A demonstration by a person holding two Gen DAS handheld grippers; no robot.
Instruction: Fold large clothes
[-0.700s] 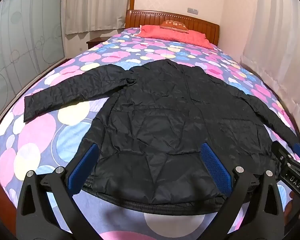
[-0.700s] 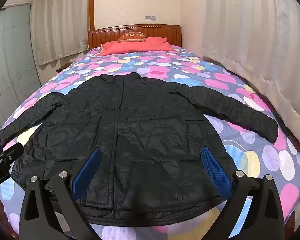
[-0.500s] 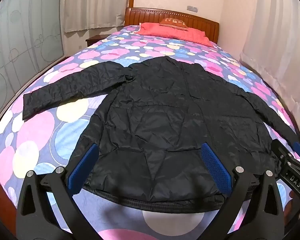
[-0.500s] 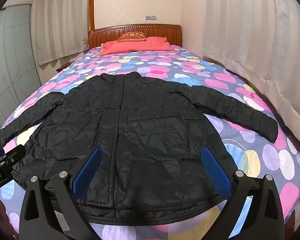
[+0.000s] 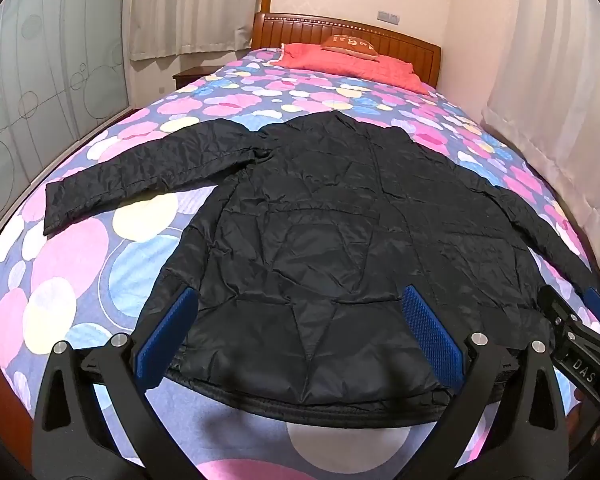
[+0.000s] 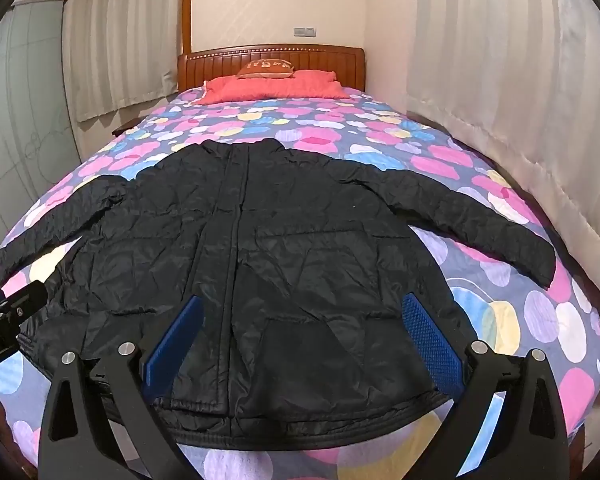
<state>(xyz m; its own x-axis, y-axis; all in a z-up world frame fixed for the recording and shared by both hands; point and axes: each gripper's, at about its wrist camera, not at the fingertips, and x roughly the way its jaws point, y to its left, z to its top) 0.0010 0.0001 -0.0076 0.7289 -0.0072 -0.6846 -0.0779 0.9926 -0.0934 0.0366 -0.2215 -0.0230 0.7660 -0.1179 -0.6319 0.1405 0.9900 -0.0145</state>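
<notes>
A large black padded jacket [image 5: 324,240] lies spread flat on the bed, front up, zip closed, collar toward the headboard, both sleeves stretched out sideways. In the right wrist view the same jacket [image 6: 284,264] fills the middle, its hem nearest me. My left gripper [image 5: 300,334] hovers open above the hem's left half, nothing between its blue pads. My right gripper [image 6: 302,340] hovers open above the hem's right half, also holding nothing. The left sleeve [image 5: 140,176] reaches toward the bed's left edge; the right sleeve [image 6: 472,216] reaches toward the right edge.
The bed [image 5: 60,280] has a purple cover with pink, blue and yellow circles. Red pillows [image 6: 272,84] lie against a wooden headboard [image 6: 324,56]. Curtains [image 6: 520,100] hang along the right side; a frosted glass panel [image 5: 40,80] and a nightstand [image 5: 188,76] stand left.
Both grippers have drifted slightly back and up from the jacket, which sits a little lower in the views. The jacket itself has not moved.
</notes>
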